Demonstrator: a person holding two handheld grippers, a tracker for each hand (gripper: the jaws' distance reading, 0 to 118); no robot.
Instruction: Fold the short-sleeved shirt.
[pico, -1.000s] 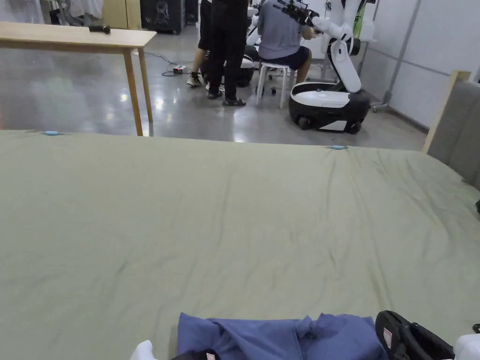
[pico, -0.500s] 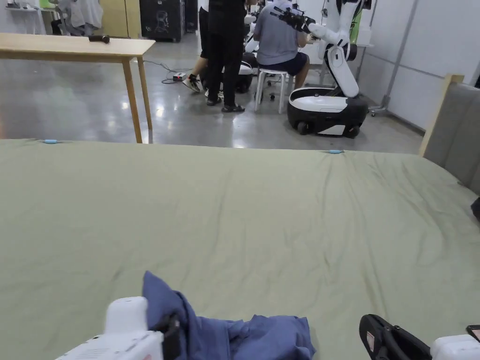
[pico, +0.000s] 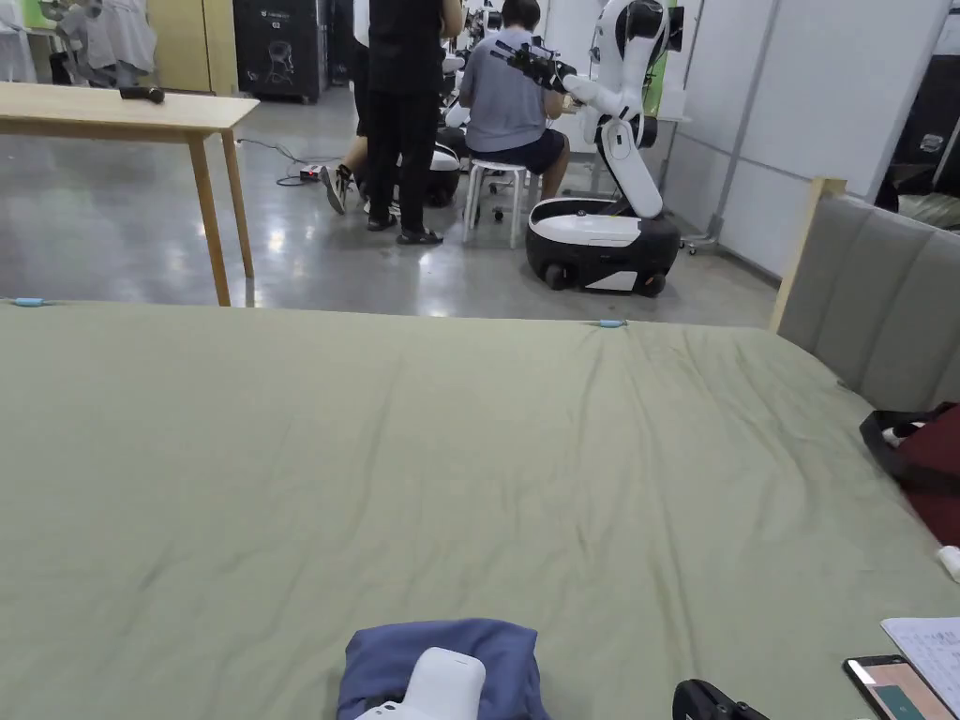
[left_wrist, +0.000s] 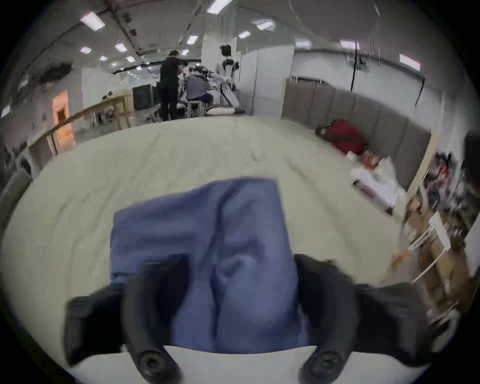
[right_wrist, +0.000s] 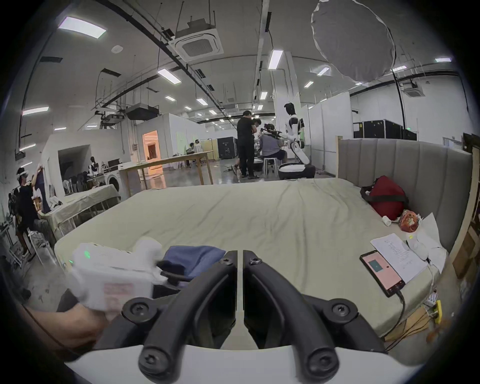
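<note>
Blue short-sleeved shirt (left_wrist: 207, 241) lying as a compact, roughly rectangular bundle at the near edge of the bed (pico: 469, 450), which is covered in a pale green sheet. In the left gripper view the left gripper (left_wrist: 233, 293) stands with its jaws wide apart, one on either side of the bundle's near end and clasping nothing; the picture is blurred, so whether the jaws touch the cloth cannot be told. In the right gripper view the right gripper (right_wrist: 240, 262) is empty, its jaws drawn together to a narrow slit, just beside the shirt on its right. A phone (right_wrist: 381, 272) and a sheet of paper (right_wrist: 397, 253) lie near the bed's right edge, well apart from the shirt. The fold appears nearly complete. To finish well, the open jaws should press or smooth the top layer evenly, keep the edges aligned, and lift straight off without dragging the layers askew.
</note>
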